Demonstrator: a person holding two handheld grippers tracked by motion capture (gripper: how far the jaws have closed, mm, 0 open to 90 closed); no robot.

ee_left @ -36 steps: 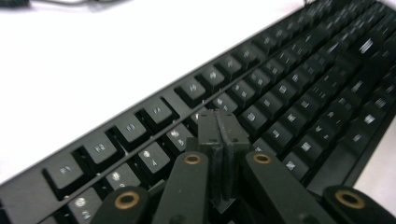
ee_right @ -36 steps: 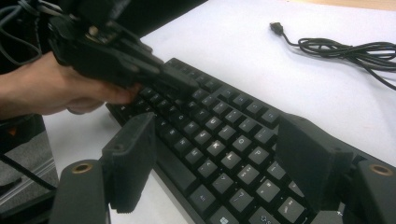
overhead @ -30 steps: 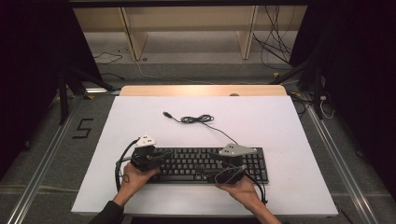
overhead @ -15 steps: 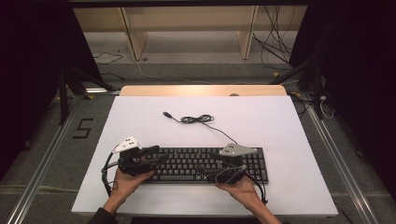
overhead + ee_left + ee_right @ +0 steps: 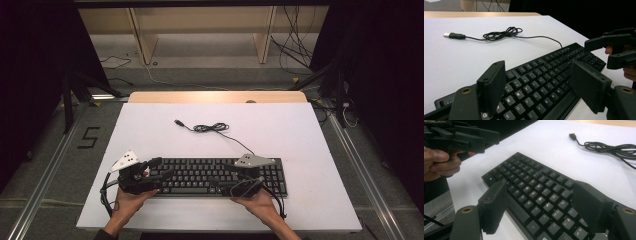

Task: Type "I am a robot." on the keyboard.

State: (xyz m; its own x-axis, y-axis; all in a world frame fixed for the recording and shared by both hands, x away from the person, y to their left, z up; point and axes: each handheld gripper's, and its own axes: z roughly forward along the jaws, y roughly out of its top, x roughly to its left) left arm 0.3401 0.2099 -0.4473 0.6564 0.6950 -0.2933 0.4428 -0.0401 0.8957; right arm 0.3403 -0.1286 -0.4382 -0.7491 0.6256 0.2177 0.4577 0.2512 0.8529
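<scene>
Keyboard (image 5: 215, 176): lies along the desk's (image 5: 300, 130) near edge. Left gripper (image 5: 539, 85): fingers just released, spread over its left end, nothing between. Right gripper (image 5: 540, 206): fingers spread over its right end. Risk: one-sided regrasp skews it; trailing cable (image 5: 212, 128) may snag.

The right gripper's fingers (image 5: 492, 211) stand apart above the black keyboard (image 5: 536, 192); cable (image 5: 609, 146) lies far right on the bench (image 5: 544, 142).

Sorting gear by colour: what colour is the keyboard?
Black keyboard with pale lettering, clearest in the left gripper view.
</scene>
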